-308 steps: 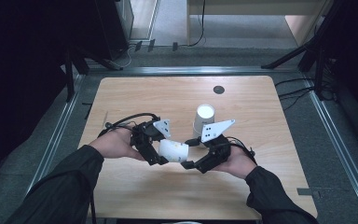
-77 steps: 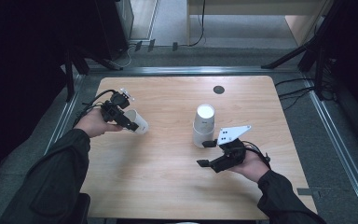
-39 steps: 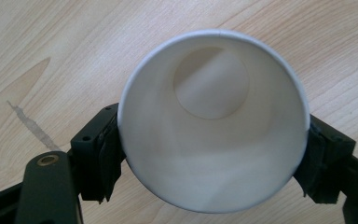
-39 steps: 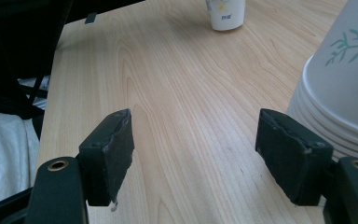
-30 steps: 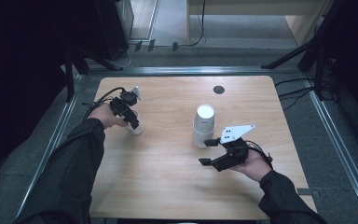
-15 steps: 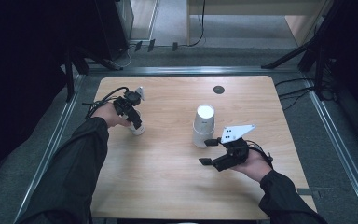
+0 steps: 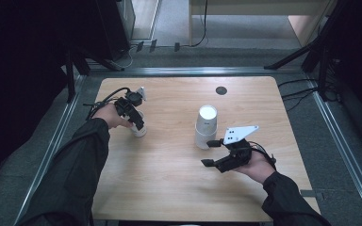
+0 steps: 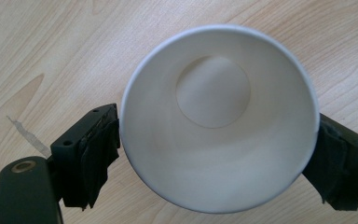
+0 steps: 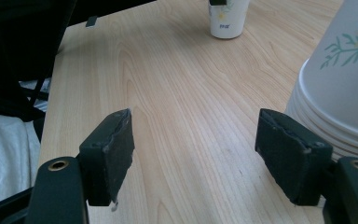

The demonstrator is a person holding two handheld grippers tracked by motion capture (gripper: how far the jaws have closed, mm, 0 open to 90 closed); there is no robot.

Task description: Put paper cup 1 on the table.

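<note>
A single white paper cup (image 7: 139, 130) stands upright on the wooden table (image 7: 169, 188) at the left. My left gripper (image 7: 136, 120) comes down on it from above. In the left gripper view the cup's open mouth (image 8: 214, 121) sits between the two pads, which touch its rim on both sides. A stack of upturned flower-print paper cups (image 7: 206, 126) stands mid-table. My right gripper (image 7: 208, 153) is open just right of and nearer than that stack, low over the table. In the right gripper view the stack (image 9: 340, 88) is beside the right jaw and the single cup (image 9: 227, 16) is far off.
A small black round disc (image 7: 221, 90) is set into the table near its far edge. Metal rails run along the table's left and right sides. Bare wood lies between the two hands and along the near edge.
The left gripper carried the single cup from the middle to the left side, turned it upright and set it on the table. Over the last second little moved. The right gripper stays open.
</note>
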